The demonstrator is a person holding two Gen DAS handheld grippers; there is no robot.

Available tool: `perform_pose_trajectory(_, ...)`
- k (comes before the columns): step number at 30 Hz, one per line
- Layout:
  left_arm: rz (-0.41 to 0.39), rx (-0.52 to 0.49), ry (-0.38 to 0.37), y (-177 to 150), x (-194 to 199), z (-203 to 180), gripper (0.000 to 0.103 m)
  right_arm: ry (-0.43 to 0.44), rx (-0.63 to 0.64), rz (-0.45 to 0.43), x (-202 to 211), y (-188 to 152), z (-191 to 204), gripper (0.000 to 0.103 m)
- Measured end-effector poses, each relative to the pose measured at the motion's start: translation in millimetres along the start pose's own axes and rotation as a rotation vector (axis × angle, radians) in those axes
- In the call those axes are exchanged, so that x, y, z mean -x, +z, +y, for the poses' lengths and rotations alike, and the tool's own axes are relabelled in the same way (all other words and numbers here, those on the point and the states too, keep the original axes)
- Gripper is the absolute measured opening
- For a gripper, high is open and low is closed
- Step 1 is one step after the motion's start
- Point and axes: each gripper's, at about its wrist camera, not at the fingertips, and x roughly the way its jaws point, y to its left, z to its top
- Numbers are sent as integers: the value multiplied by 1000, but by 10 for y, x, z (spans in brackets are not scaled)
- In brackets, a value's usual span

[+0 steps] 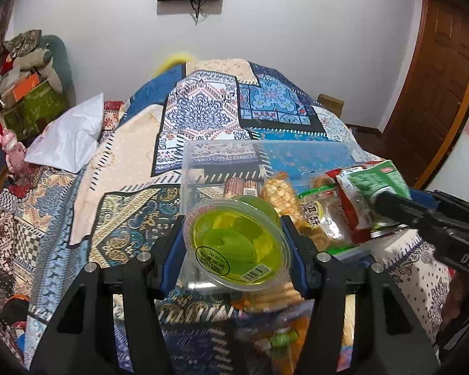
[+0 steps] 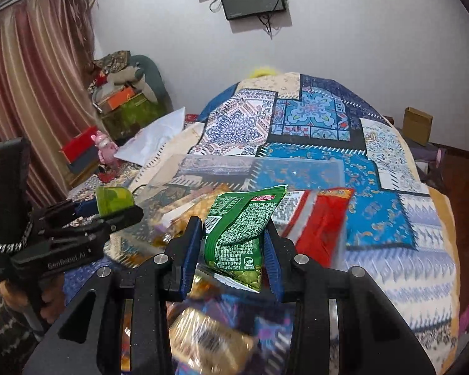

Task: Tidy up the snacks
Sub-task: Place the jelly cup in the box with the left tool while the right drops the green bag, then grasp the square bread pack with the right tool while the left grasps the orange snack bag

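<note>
While my left gripper [image 1: 234, 243] fills the lower middle of its own view, its jaws stand fairly wide and are closed on a green jelly cup [image 1: 236, 243], one blue pad against each side of the cup, which sits tilted with its labelled lid facing the camera. From the right wrist view the same cup [image 2: 114, 200] shows as a green sliver at centre left, pinched at the tip of that gripper [image 2: 109, 211]. My right gripper [image 2: 233, 250] sits at lower centre of its view, jaws drawn in close on a green snack packet [image 2: 239, 231]; the packet stands upright between the pads, crumpled at the waist, its top poking above them. In the left wrist view that packet [image 1: 375, 184] hangs at centre right. A clear plastic bin [image 1: 203, 153] rests on the patterned bed quilt [image 1: 203, 106] just behind both snacks, with more packets lying inside it.
</note>
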Motion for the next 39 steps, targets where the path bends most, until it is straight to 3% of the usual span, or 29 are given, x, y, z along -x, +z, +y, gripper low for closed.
perform_pose_trajectory(11,12,8,18,22,-212,4,57,-25,74,59,-361,-2,146,37)
perform_pose_trajectory(22,-48,-39,20,-25,224,-65,57,-18,90,39,-25,-35,208,40)
perform_pose_trajectory(29,-3,-55,12,-309,411,-50,58,-27,87,62,244,-306,239,57)
perform_pose_trajectory(32,24,-56,14,-462,424,-37,61,-50,75,82,244,-440,234,77)
perform_pose_trajectory(39,82,-55,16,-720,426,-9,64,-69,58,173,-78,-563,251,79)
